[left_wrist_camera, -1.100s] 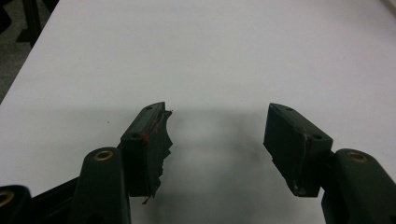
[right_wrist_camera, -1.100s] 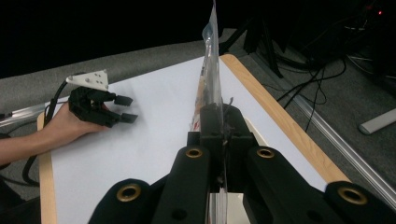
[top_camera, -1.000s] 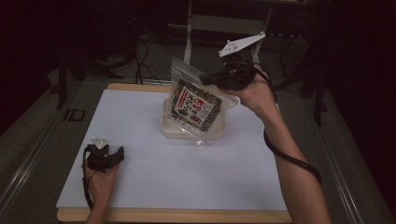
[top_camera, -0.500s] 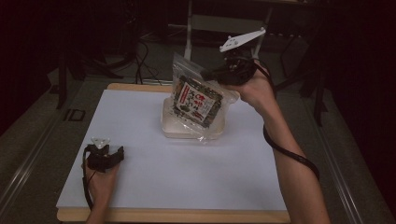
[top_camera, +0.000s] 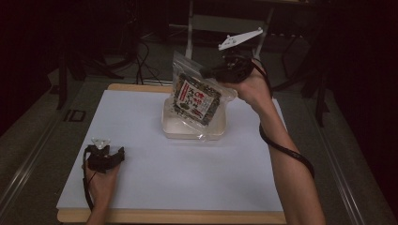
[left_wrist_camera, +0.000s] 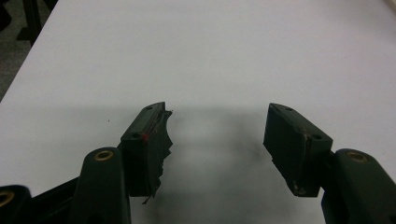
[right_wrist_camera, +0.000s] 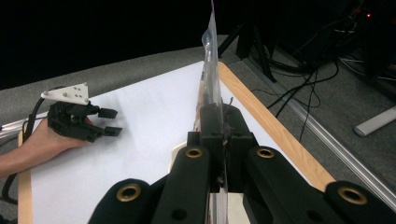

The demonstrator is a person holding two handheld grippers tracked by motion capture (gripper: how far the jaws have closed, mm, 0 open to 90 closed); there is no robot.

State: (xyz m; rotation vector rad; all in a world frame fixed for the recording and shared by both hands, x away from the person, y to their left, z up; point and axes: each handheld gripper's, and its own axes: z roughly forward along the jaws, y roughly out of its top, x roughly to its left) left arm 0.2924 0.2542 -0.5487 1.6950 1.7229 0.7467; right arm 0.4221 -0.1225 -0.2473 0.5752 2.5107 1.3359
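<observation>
My right tongs lift a bagged snack over the tub.

At eight o'clock, my left tongs (top_camera: 117,154) rest spread on the white counter (top_camera: 141,122). At one o'clock, my right tongs (top_camera: 211,73) are pinching the clear bag (top_camera: 195,96) by its top edge, tilted above the clear tub (top_camera: 192,129).

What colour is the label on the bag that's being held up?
The bag's label is white with red writing, framed by dark green-black. The high view shows it best.
</observation>
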